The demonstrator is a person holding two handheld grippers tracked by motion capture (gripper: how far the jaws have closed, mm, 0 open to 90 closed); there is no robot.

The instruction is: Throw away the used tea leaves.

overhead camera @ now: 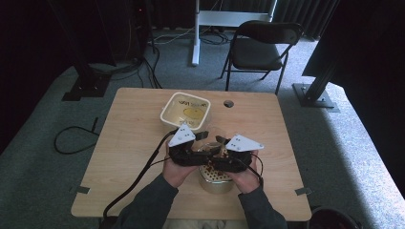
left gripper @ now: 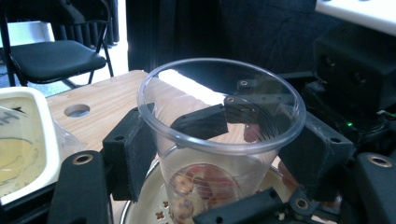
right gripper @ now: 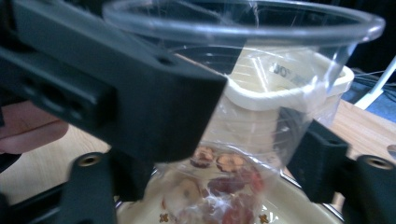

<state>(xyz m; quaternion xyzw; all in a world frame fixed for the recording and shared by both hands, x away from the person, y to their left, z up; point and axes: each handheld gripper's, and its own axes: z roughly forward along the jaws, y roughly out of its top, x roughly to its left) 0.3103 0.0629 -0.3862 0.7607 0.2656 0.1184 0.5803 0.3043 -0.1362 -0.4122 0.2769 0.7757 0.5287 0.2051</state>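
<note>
Clear plastic cup (left gripper: 219,135), upright, red and brown dried pieces at its bottom; held above a metal pot (overhead camera: 216,180) at the table's (overhead camera: 129,143) near edge. Left gripper (left gripper: 219,154): jaws clamped on its sides. Right gripper (right gripper: 243,158): jaws flank it, contact unclear. White square tub (overhead camera: 186,111) just beyond.

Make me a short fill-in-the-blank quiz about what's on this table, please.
1. The left gripper grips a clear plastic ____.
2. Dried fruit slices lie at the cup's ____.
3. The cup is held above a round metal ____.
4. Behind the table stands a black folding ____.

Missing words: cup; bottom; bowl; chair
</note>
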